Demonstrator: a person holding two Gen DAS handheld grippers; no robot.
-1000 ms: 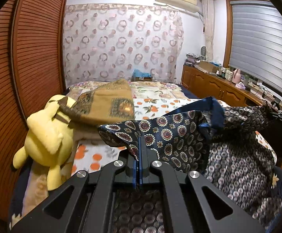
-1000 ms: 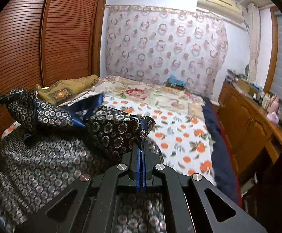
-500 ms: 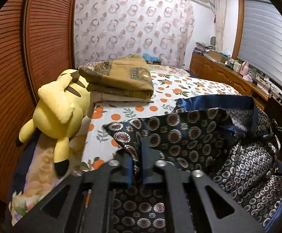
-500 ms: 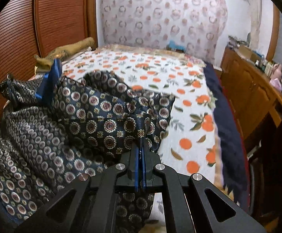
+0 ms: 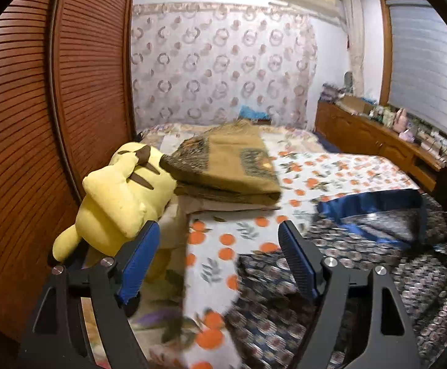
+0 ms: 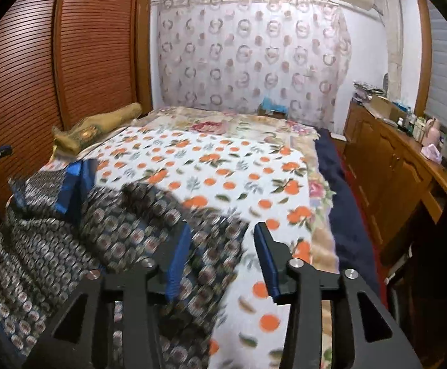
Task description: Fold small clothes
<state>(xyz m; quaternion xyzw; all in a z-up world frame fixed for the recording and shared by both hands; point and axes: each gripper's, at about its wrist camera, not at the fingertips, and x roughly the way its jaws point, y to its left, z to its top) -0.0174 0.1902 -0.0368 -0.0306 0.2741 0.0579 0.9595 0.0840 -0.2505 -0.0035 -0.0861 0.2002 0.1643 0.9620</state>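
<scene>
Released since earlier: patterned garment (image 5: 331,279), now on bed (image 5: 340,169) beneath both tools; left tool (image 5: 218,250) and right tool (image 6: 221,252) spread apart, empty.

yellow plush toy (image 5: 121,200), orange-print bedsheet (image 6: 223,166)

No readable text, labels or numbers — both views blurred, nothing legible.

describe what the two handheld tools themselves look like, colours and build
Both match: the left tool and right tool have matte black angular frames with triangular cutouts, silver round bolts at the joints, and flat blue ribbed pads lining their fingers. No cables, markings or sleeves show.
</scene>
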